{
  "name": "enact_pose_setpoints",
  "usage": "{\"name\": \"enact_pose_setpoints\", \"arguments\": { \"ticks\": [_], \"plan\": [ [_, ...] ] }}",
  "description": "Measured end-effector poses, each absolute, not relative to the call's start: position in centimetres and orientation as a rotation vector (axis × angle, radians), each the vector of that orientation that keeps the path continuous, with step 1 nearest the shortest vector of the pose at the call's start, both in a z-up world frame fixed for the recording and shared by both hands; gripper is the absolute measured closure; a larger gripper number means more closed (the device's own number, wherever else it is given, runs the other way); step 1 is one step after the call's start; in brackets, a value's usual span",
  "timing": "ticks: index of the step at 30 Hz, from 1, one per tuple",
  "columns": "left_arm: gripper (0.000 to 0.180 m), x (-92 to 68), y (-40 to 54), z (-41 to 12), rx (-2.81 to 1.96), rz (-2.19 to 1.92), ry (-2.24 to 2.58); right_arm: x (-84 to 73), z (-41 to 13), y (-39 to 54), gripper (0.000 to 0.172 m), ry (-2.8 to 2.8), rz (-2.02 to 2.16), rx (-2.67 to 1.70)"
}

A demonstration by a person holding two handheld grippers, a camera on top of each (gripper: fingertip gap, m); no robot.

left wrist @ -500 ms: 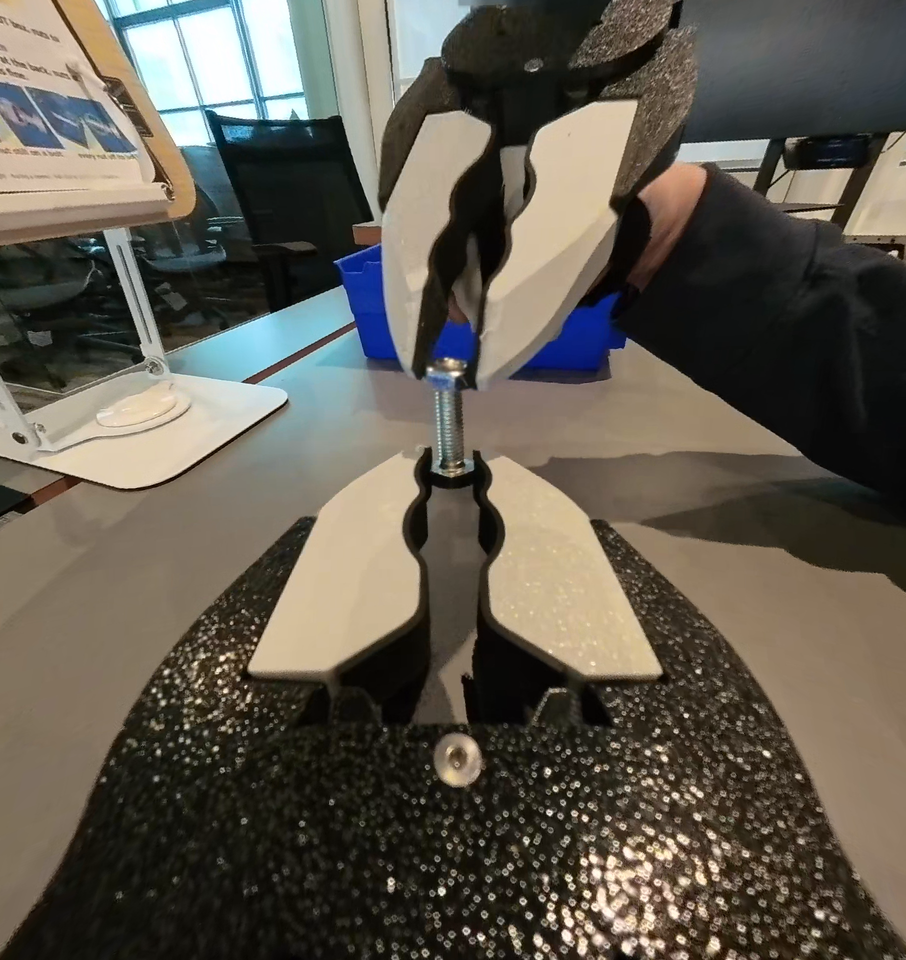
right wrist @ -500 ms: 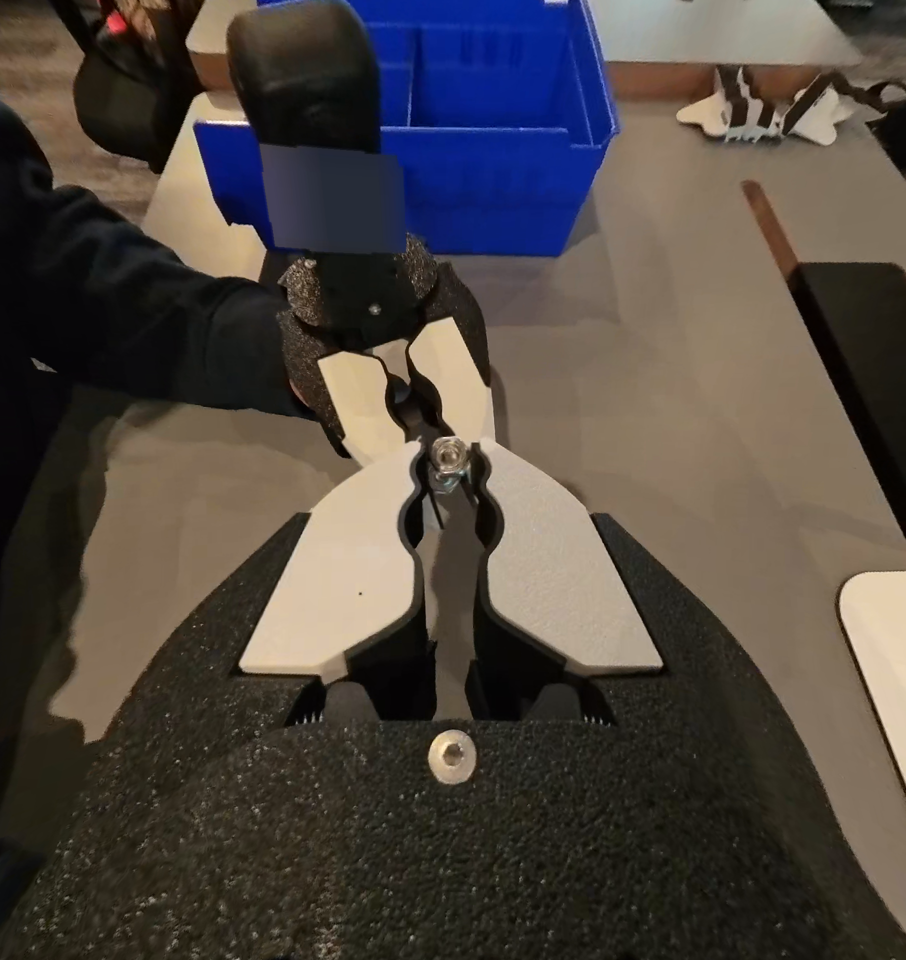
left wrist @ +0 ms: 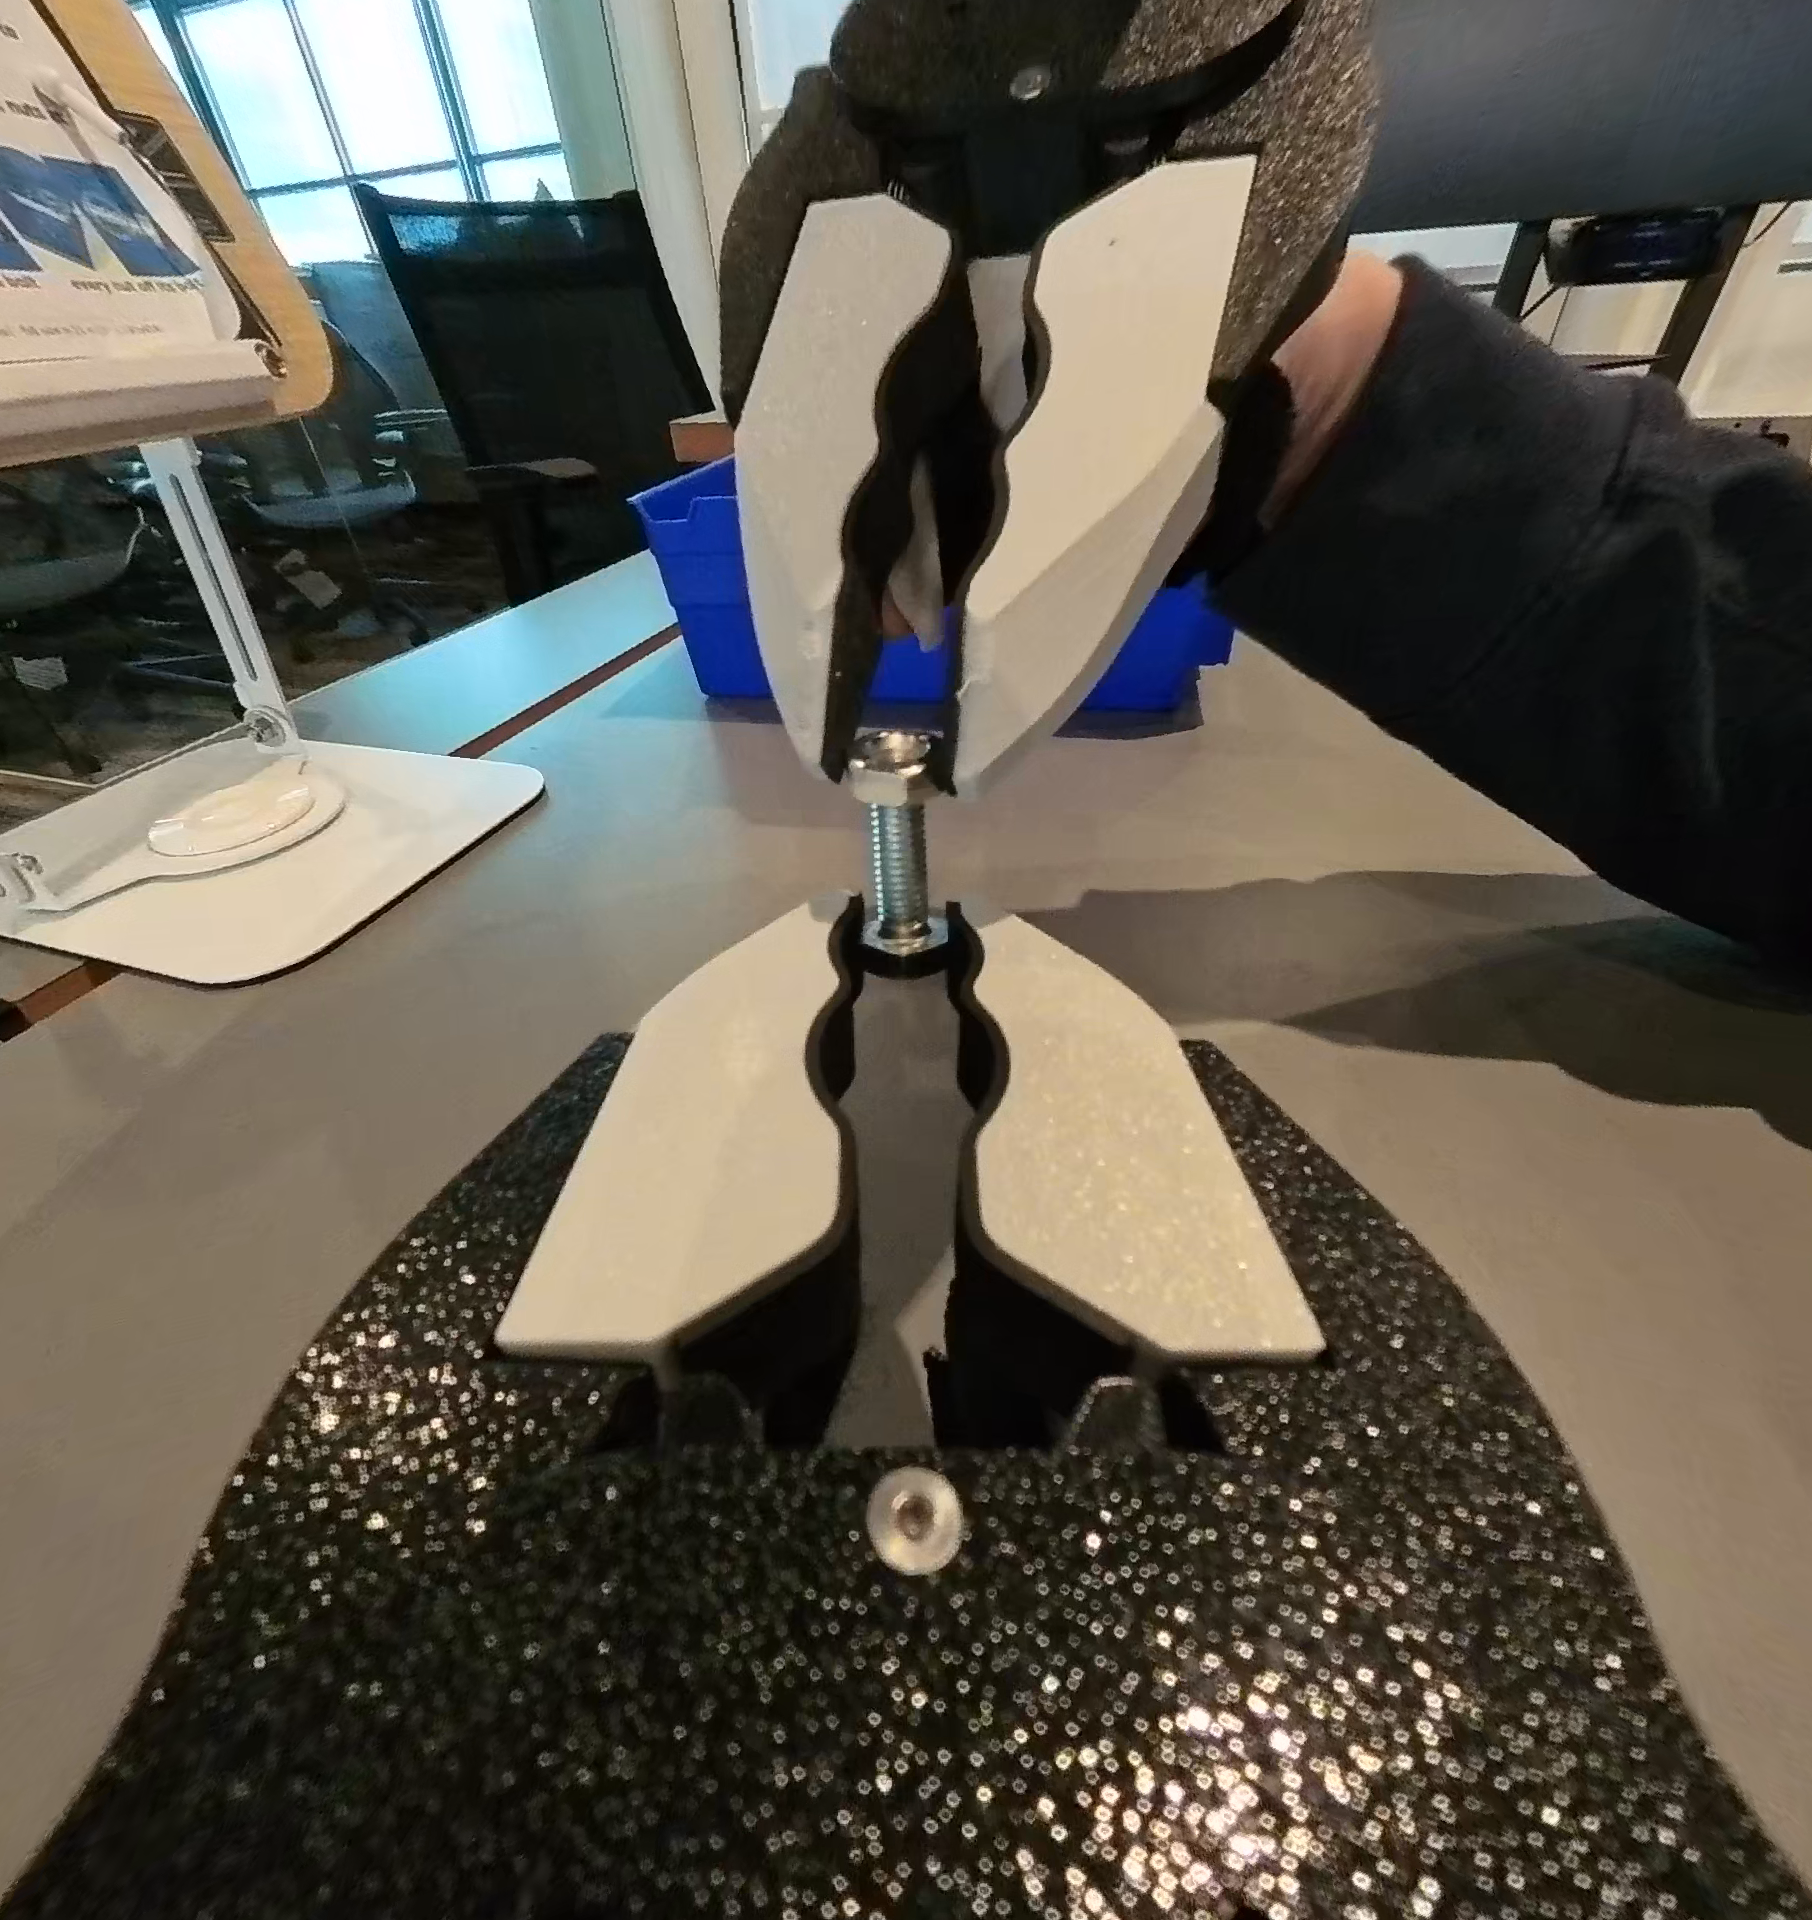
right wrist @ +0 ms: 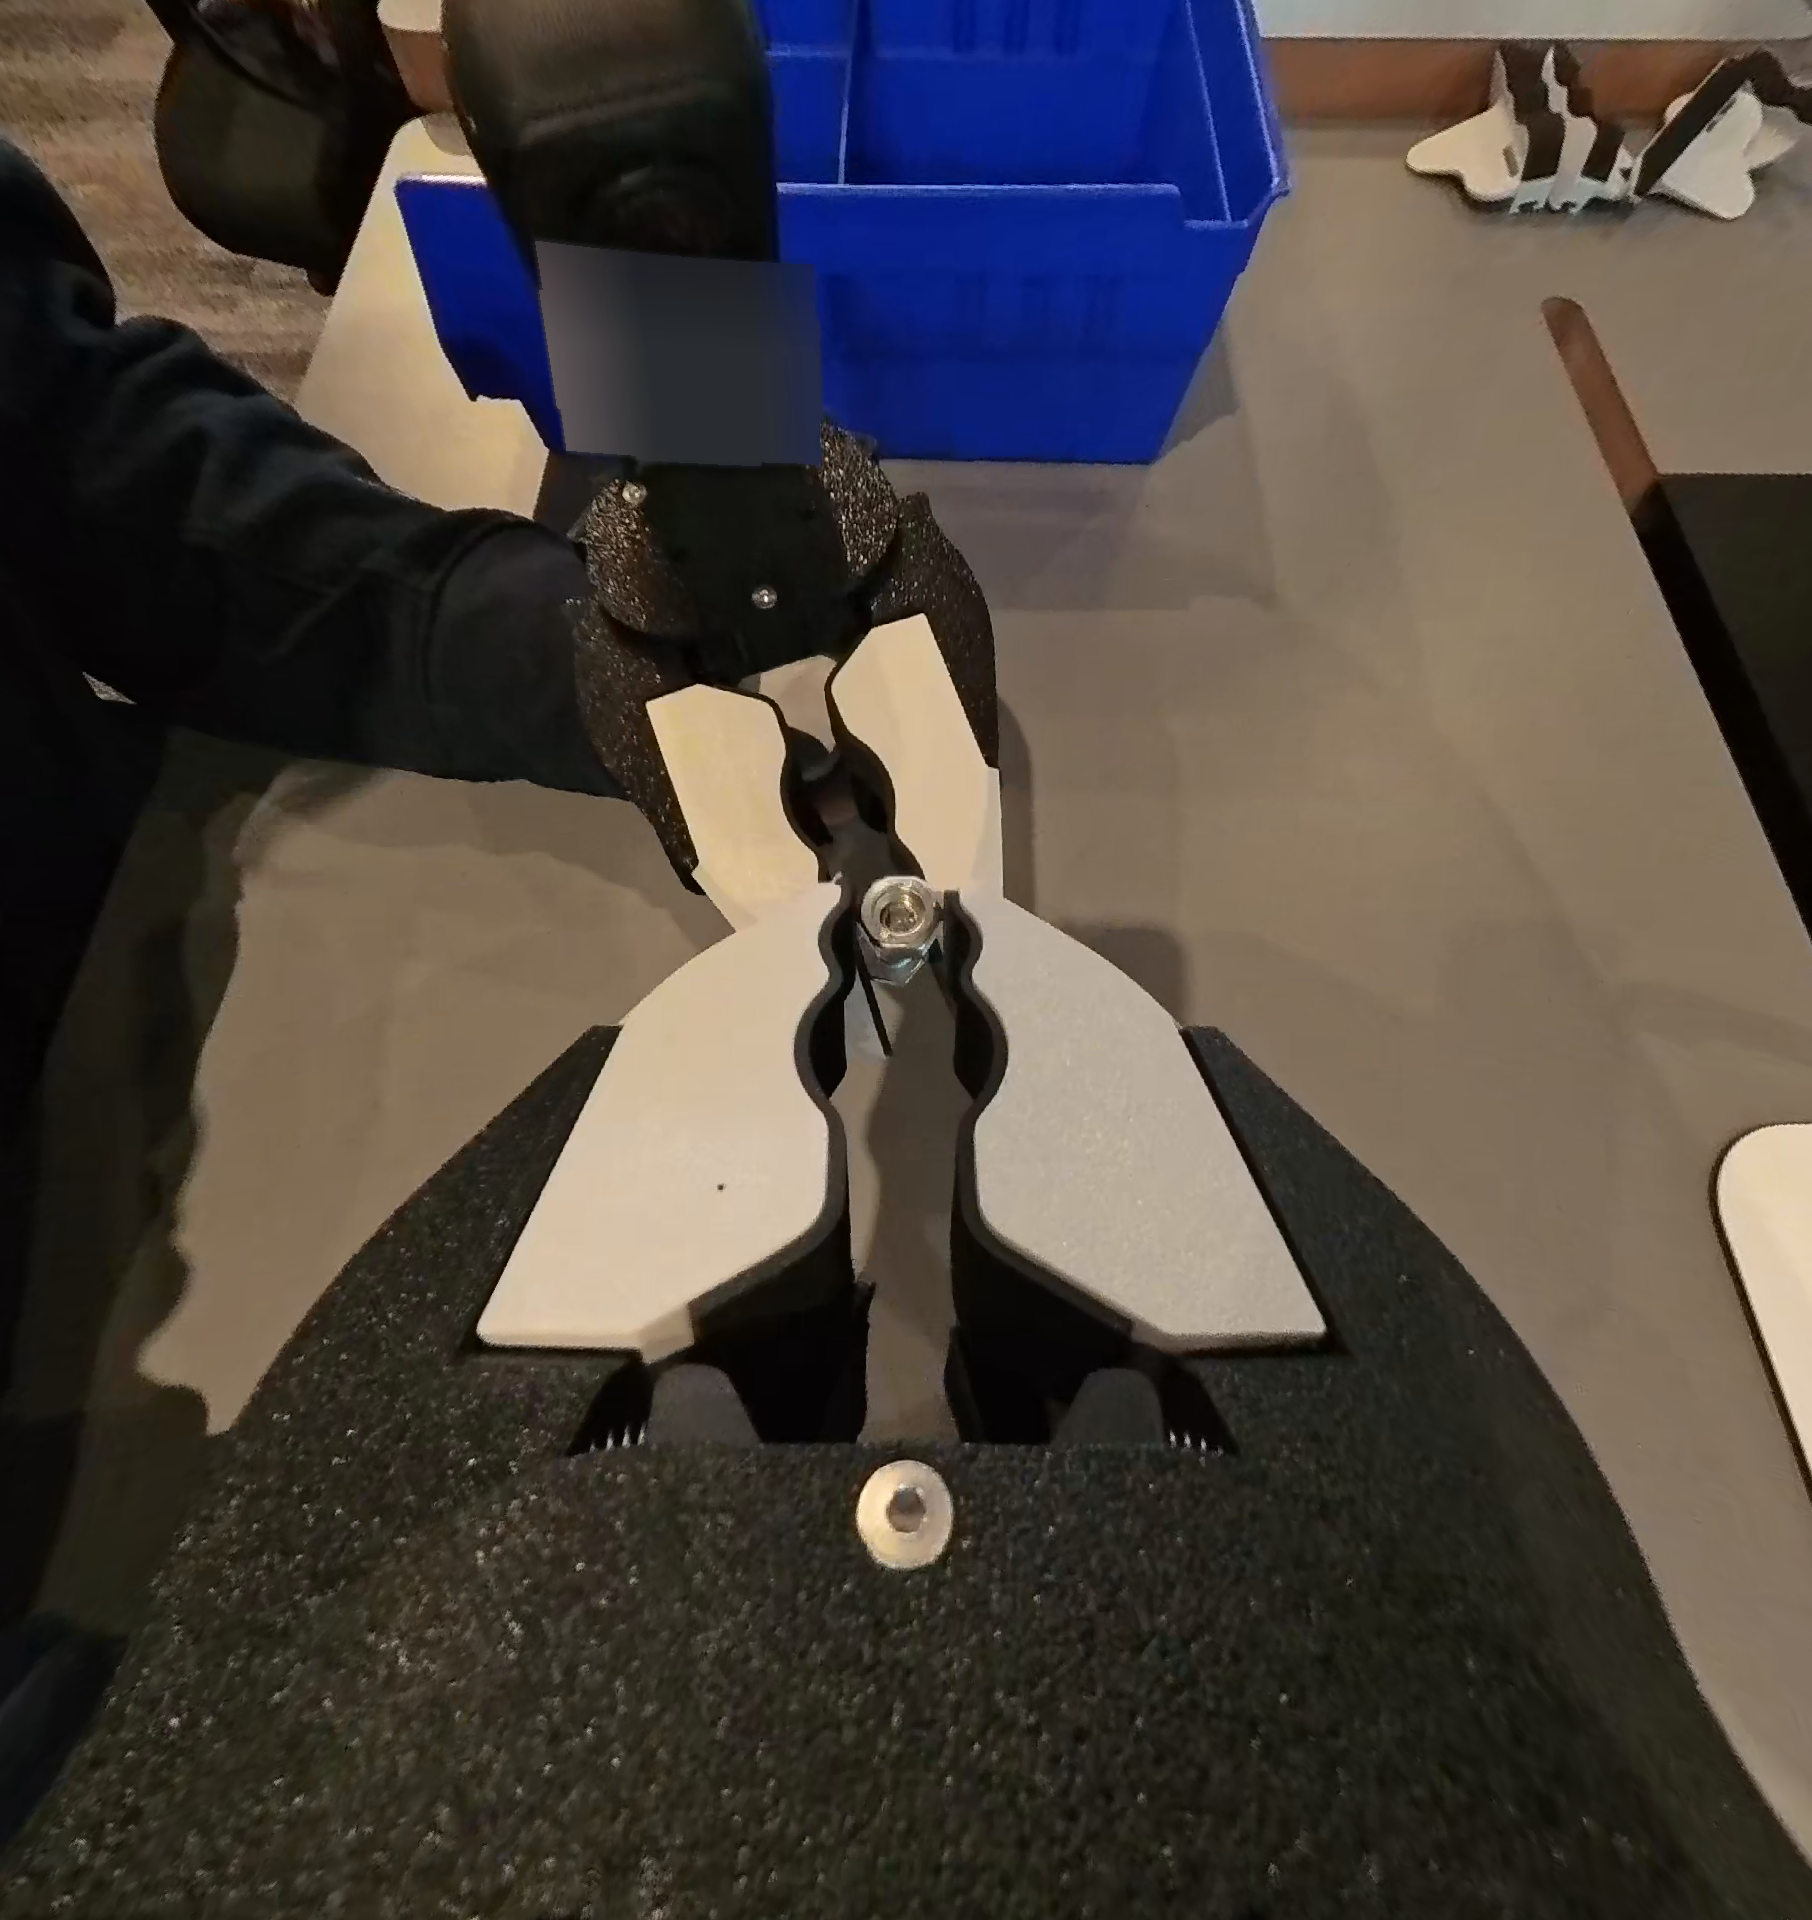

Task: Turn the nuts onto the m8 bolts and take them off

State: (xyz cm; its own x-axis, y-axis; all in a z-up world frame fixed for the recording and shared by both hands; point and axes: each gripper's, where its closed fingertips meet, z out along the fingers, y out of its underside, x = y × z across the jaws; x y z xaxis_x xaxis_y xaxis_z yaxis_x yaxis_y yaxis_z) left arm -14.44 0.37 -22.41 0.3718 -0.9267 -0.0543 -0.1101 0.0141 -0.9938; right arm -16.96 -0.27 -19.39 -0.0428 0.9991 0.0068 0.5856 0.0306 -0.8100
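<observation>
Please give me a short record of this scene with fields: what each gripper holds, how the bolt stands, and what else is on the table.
Left gripper: closed on the hex head at the bolt's lower end
Right gripper: closed on the nut at the bolt's upper end
Bolt: upright between the two grippers, threads bare between nut and head
Table: grey
Also on table: blue bin behind the grippers; white stand at the left gripper's left

1 bolt (left wrist: pixel 898 852), 1 nut (left wrist: pixel 904 940), 2 claws, 1 blue bin (right wrist: pixel 1037 312), 1 white stand (left wrist: pixel 258 831), 1 table (left wrist: pixel 258 1091).
</observation>
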Motion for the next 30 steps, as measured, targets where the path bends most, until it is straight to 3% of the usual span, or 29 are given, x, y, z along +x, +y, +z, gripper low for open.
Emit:
{"name": "enact_pose_setpoints", "arguments": {
  "ticks": [11, 15, 21, 30],
  "plan": [
    [0.166, -14.4, 0.3, -22.4, -1.419, -0.852, 1.008, -17.1, -19.4, -0.4, 0.154, -1.697, 0.876, -1.599],
    [0.166, -14.4, 0.4, -22.4, -1.421, -0.856, 1.005, -17.0, -18.6, 0.2, 0.137, -1.631, 0.868, -1.578],
    [0.166, -14.9, 0.6, -21.7, -1.400, -0.920, 0.945, -16.3, -14.7, 1.0, 0.126, -1.057, 1.041, -1.354],
    [0.166, -14.8, 0.3, -21.6, -1.390, -0.935, 0.955, -16.2, -17.1, -3.1, 0.124, -0.744, 0.890, -1.135]
  ]
}}
